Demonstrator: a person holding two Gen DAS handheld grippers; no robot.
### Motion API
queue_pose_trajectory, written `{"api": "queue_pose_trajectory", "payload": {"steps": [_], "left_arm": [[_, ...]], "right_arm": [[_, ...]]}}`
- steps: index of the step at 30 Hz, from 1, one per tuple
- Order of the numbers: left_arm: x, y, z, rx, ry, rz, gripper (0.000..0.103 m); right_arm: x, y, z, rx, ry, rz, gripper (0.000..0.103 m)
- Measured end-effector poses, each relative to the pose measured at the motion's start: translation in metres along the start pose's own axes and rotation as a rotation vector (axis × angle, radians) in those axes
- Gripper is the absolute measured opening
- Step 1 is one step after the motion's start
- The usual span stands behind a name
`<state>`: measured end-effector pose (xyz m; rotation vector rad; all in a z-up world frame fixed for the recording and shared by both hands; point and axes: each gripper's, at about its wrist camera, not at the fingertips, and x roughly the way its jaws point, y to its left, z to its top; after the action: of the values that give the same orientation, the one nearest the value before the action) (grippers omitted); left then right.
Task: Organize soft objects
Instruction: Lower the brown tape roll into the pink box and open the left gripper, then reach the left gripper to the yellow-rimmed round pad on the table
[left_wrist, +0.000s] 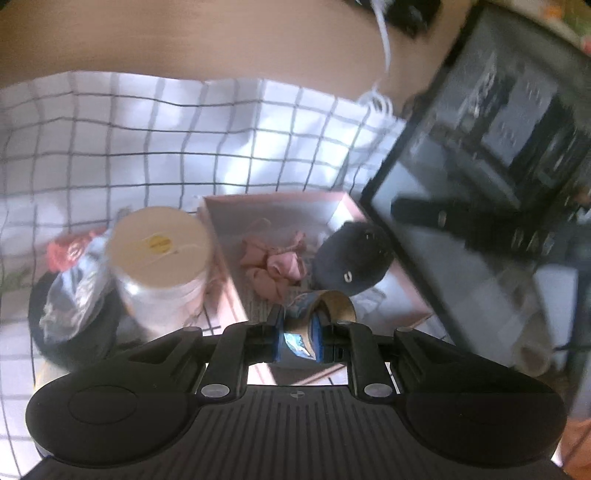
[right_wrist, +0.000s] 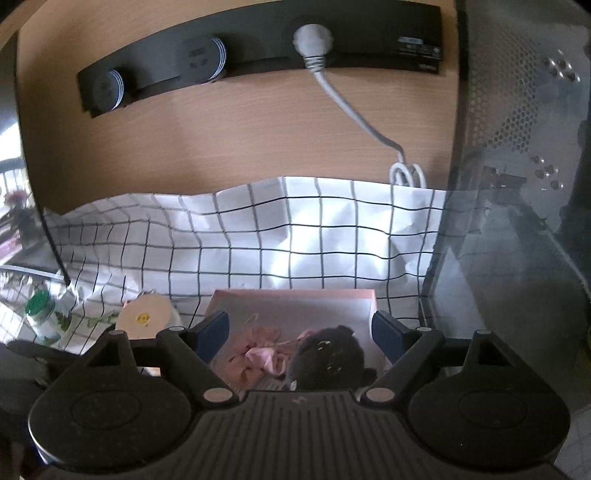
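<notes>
A pink box on the checked cloth holds crumpled pink fabric and a dark cap. My left gripper hovers over the box's near edge, shut on a roll of blue patterned tape with a cardboard core, both blue pads pressing on it. In the right wrist view, my right gripper stands wide open above the same pink box, with nothing between its fingers. Below it lie the pink fabric and the dark cap.
A white lidded tub stands left of the box, next to a black bowl holding a foil bag. A dark glass-sided case walls off the right. A green-capped bottle sits far left. A power strip hangs on the wooden wall.
</notes>
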<state>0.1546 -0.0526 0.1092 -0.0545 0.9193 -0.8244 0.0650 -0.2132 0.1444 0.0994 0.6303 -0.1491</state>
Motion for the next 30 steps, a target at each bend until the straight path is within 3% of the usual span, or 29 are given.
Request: {"api": "queue_pose_trajectory", "payload": {"steps": [4,9,12,15,21,24,26,27,30], "left_arm": [[-0.034,0.029,-0.013,-0.049,-0.095,-0.016,0.018],[-0.068,0.069,-0.04,-0.027,-0.167,0.141,0.018],[-0.081,0.098,-0.054,-0.108,-0.165,0.165,0.018],[-0.089,0.112,-0.058,-0.169,-0.163,0.143,0.018],[-0.068,0.079,-0.018,-0.119,-0.203,0.047,0.018],[-0.042,0.044,0.011,-0.069,-0.207,-0.044,0.018],[-0.017,0.025,0.024,-0.066,-0.168,-0.115,0.018],[-0.003,0.015,0.026,-0.044,-0.119,-0.118,0.022],[0.045,-0.026,0.018,0.187,0.062,0.093,0.021]], "right_arm": [[-0.007,0.026,-0.012,-0.064,-0.012,0.002,0.085],[-0.008,0.071,-0.028,-0.18,-0.024,0.051,0.085],[-0.002,0.099,-0.036,-0.246,-0.019,0.092,0.085],[-0.001,0.114,-0.039,-0.235,0.0,0.133,0.085],[-0.037,0.107,-0.067,-0.245,-0.022,0.131,0.085],[-0.049,0.098,-0.088,-0.294,-0.024,0.074,0.085],[-0.052,0.091,-0.098,-0.299,-0.015,0.048,0.085],[-0.052,0.087,-0.102,-0.288,-0.007,0.039,0.085],[-0.055,0.074,-0.109,-0.247,0.013,0.028,0.085]]}}
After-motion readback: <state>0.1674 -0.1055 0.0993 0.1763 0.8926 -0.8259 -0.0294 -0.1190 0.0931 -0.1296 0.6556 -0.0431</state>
